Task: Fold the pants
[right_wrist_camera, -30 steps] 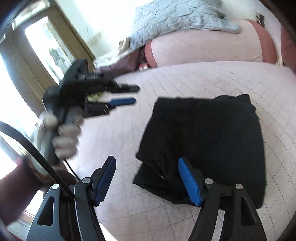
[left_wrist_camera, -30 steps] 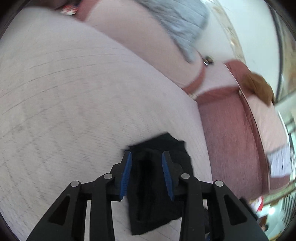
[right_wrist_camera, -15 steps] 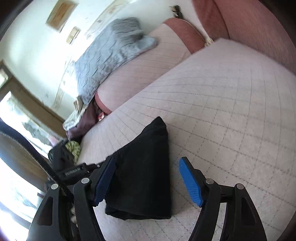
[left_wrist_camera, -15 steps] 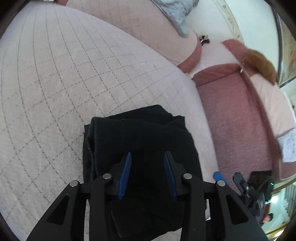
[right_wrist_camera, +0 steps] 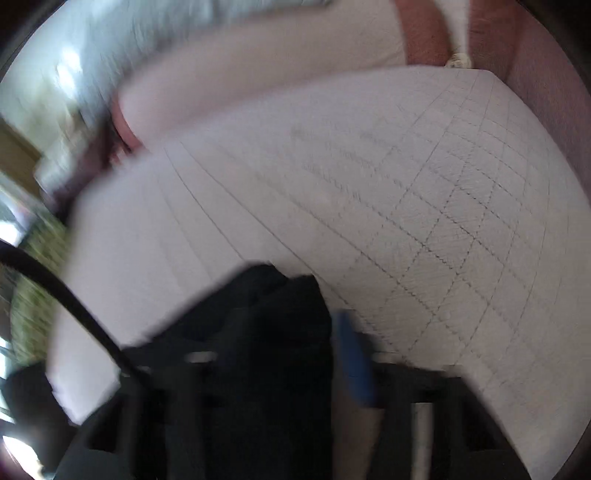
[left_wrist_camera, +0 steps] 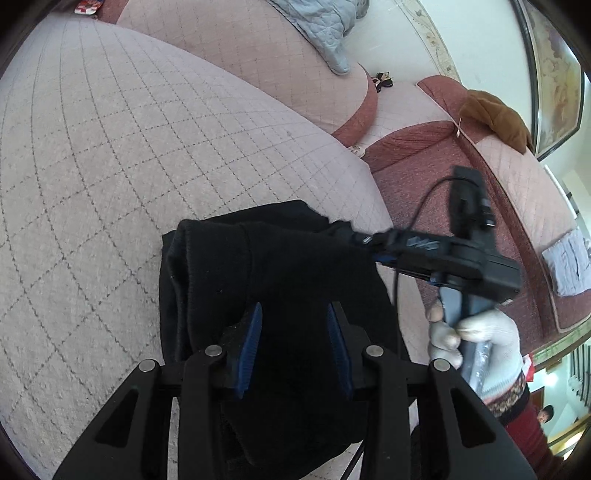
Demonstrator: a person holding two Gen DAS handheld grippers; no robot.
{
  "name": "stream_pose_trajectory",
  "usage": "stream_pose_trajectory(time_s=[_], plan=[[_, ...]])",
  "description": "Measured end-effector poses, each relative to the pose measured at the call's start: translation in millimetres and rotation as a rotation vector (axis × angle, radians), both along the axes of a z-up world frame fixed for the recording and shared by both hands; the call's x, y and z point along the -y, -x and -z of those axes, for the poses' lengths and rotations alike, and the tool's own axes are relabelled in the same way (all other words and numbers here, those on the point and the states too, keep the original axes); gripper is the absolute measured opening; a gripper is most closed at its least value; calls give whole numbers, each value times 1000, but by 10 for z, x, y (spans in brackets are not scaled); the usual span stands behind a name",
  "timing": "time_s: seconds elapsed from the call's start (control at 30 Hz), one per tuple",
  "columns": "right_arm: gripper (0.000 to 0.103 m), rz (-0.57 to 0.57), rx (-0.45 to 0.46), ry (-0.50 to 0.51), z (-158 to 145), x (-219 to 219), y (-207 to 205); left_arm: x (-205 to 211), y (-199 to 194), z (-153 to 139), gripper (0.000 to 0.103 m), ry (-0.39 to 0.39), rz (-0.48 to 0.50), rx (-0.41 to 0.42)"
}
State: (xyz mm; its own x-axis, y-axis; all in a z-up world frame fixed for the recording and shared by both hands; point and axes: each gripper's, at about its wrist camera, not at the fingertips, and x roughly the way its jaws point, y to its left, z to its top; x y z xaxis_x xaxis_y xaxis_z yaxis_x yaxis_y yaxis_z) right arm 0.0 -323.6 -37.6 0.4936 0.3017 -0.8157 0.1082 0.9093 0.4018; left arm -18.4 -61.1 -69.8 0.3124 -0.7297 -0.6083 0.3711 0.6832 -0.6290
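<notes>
The pants [left_wrist_camera: 280, 266], black and bunched into a thick wad, are being shown in the left wrist view lying on a quilted pink sofa seat [left_wrist_camera: 129, 166], near its right-hand edge. They are being gripped by the left tongs [left_wrist_camera: 294, 317]: the blue pads [left_wrist_camera: 253, 339] are being kept a little apart by a thick fold of the black cloth, which is lapping over the base of the left finger. The right edge of the pants is being pinched by the right tongs [left_wrist_camera: 364, 240], whose tips are being pressed onto a corner of the cloth that is drawn out to a point. These tongs are being held by a hand in a white glove [left_wrist_camera: 476, 339], and a thin black cable [left_wrist_camera: 417, 206] is being trailed from them. A grey quilt [left_wrist_camera: 325, 33] is being seen on the sofa back at the top, and a brown cloth [left_wrist_camera: 495, 118] on the far armrest.

In the right wrist view everything is being smeared by motion blur. The pants [right_wrist_camera: 266, 332] are being seen as a dark mass at the lower middle, on the same quilted seat [right_wrist_camera: 369, 184]. The jaws of the right tongs [right_wrist_camera: 295, 354] have just been closing, with the black cloth between them. Only one blue pad [right_wrist_camera: 354, 362] is being made out, tight against the cloth. A black cable [right_wrist_camera: 74, 295] is being seen crossing the lower left.
</notes>
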Motion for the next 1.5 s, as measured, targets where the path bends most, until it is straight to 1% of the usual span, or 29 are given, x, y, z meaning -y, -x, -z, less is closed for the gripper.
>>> stream_pose_trajectory(time_s=[0.03, 0.07, 0.13, 0.23, 0.3, 0.37, 0.4, 0.43, 0.47, 0.5, 0.53, 0.57, 0.63, 0.67, 0.7, 0.8, 0.87, 0.93, 1.0, 1.03, 1.07, 1.17, 1.27, 1.33, 1.43, 1.47, 1.5], plan=[[19, -18, -17, 23, 5, -50, -40, 6, -10, 6, 35, 4, 1, -6], [17, -34, -19, 84, -30, -125, -78, 10, -23, 14, 35, 9, 0, -16], [14, -43, -17, 127, -101, -191, -143, 10, -50, 26, 35, 19, 0, -35], [14, 2, -26, 118, -111, -143, -274, -5, -58, 31, 35, 27, 2, -43], [15, 44, -1, 121, -101, -60, -328, -10, -46, 28, 35, 26, 2, -38], [16, 94, 23, 107, -110, 71, -299, -22, -13, 13, 35, 16, 1, -24], [23, 113, 32, 89, -109, 130, -250, -13, 9, -2, 35, 3, 1, -12], [27, 132, 44, 67, -123, 199, -163, -2, 29, -21, 35, -8, 2, -1], [33, 151, 61, 40, -145, 271, -47, 8, 38, -39, 35, -17, 2, 5], [41, 161, 79, 12, -162, 334, 109, 19, 62, -75, 37, -24, 3, 10], [45, 162, 96, -6, -173, 394, 287, 26, 81, -105, 41, -23, 6, 13], [50, 162, 107, -8, -173, 432, 399, 32, 102, -145, 42, -18, 12, 17], [53, 159, 132, 10, -147, 471, 696, 30, 170, -250, 43, 1, 27, 35], [54, 158, 136, 10, -92, 497, 891, 24, 206, -301, 43, 4, 30, 49], [54, 159, 137, -2, -39, 501, 990, 7, 260, -362, 46, 3, 25, 72], [54, 165, 128, -90, 210, 483, 1287, -54, 365, -473, 51, -16, -8, 123], [53, 182, 124, -144, 370, 457, 1417, -144, 414, -515, 52, -19, -44, 138], [51, 209, 140, -255, 475, 526, 1546, -273, 439, -527, 52, -7, -80, 125], [43, 225, 142, -399, 553, 604, 1633, -391, 465, -518, 52, 4, -115, 119], [42, 227, 145, -461, 578, 624, 1674, -491, 484, -502, 53, 12, -141, 113], [41, 229, 144, -486, 579, 623, 1709, -536, 484, -487, 54, 16, -154, 106], [41, 236, 151, -484, 538, 624, 1813, -699, 465, -439, 54, 19, -199, 81], [41, 270, 138, -399, 495, 631, 1875, -811, 449, -439, 54, -1, -239, 82], [41, 298, 158, -380, 445, 711, 1897, -822, 457, -463, 55, -24, -251, 99], [45, 332, 206, -378, 300, 868, 1886, -739, 507, -506, 56, -102, -254, 155], [47, 332, 229, -360, 231, 880, 1869, -684, 540, -526, 56, -145, -257, 187], [51, 330, 261, -311, 135, 856, 1865, -634, 572, -547, 56, -183, -260, 216]])
